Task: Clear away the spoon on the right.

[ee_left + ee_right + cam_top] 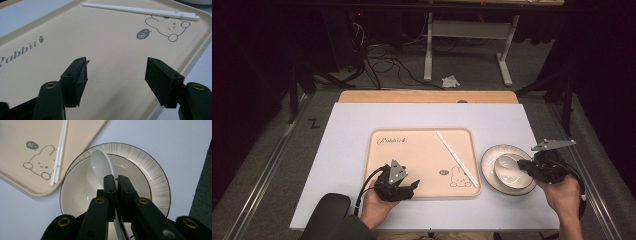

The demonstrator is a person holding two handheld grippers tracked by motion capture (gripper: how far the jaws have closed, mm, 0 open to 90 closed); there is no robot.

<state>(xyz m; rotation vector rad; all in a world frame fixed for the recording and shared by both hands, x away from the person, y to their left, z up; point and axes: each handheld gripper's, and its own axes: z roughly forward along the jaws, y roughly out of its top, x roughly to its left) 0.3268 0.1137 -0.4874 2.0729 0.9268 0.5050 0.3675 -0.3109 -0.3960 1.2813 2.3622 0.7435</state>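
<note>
Right gripper (116,178) was clamped on the white spoon (101,163) over the bowl (82,187). Left gripper (116,72) sat wide open and empty over the tray (105,45), near its front edge.

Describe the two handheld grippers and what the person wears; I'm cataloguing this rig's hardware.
Both are black. The left gripper carries a grey three-cornered plate with dark dots and trails a black cable; the right gripper has a similar plate and a cable. In the gripper views, each has two blocky black jaws with small screw holes, on arms with brass-ringed holes. A dark sleeve covers the left arm.
</note>
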